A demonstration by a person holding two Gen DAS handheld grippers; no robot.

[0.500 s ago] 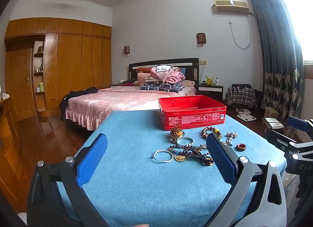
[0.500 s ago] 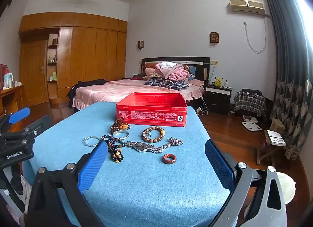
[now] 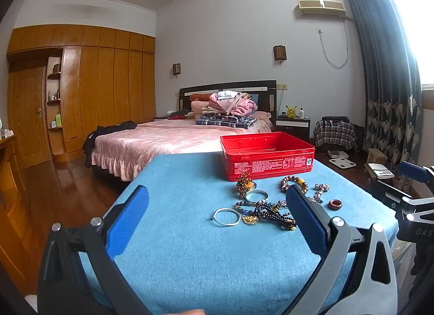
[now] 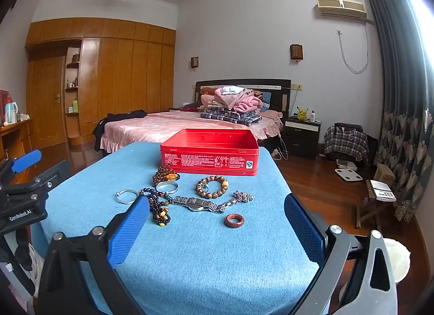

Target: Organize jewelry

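Note:
An open red tin box (image 3: 267, 159) (image 4: 210, 155) stands at the far end of a blue cloth table (image 3: 190, 247) (image 4: 206, 255). In front of it lies jewelry: a silver bangle (image 3: 226, 217) (image 4: 126, 196), a dark bead necklace (image 3: 274, 214) (image 4: 160, 210), a brown bead bracelet (image 3: 293, 182) (image 4: 213, 186), a metal watch (image 4: 199, 204), a red ring (image 3: 334, 204) (image 4: 234, 220) and a second silver bangle (image 4: 166, 186). My left gripper (image 3: 217, 222) is open and empty, short of the jewelry. My right gripper (image 4: 217, 227) is open and empty, near the red ring.
A bed with folded clothes (image 4: 233, 106) stands behind the table. A wooden wardrobe (image 3: 108, 92) lines the left wall. A nightstand (image 4: 301, 133), a plaid bag (image 4: 345, 138) and a small stool (image 4: 377, 195) are on the floor at the right.
Both grippers have barely moved; the view of the jewelry and box is nearly the same.

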